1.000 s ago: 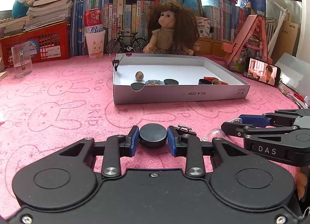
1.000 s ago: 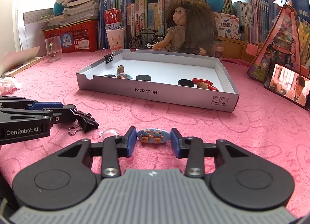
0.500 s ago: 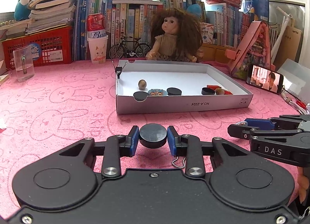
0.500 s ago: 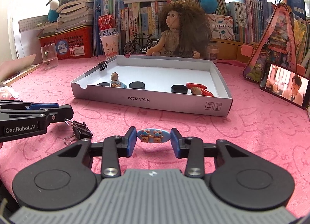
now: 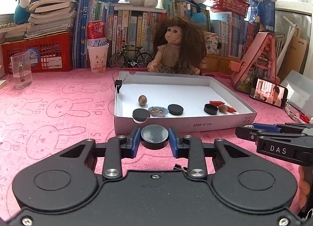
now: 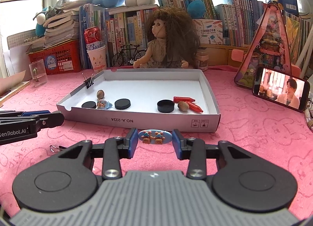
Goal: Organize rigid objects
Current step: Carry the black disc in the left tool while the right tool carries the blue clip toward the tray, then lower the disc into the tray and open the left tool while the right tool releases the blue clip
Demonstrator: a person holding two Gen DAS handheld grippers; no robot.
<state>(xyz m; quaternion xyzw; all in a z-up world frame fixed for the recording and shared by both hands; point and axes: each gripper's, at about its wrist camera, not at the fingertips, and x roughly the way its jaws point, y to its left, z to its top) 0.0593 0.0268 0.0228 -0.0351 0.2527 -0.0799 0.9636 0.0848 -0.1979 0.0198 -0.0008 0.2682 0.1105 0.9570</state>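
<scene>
The black disc (image 5: 154, 135) is clamped flat in the left gripper (image 5: 154, 140), and the blue clip (image 6: 155, 136) is pinched by its ends in the right gripper (image 6: 155, 140). Both hang just before the white box (image 6: 213, 97), probably for dropping inside. Its near wall stands between; a binder clip (image 6: 55, 147) lies on the table (image 5: 49, 128).

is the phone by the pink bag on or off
On: the phone, propped beside the pink bag, shows a bright video frame with a smiling person.
</scene>
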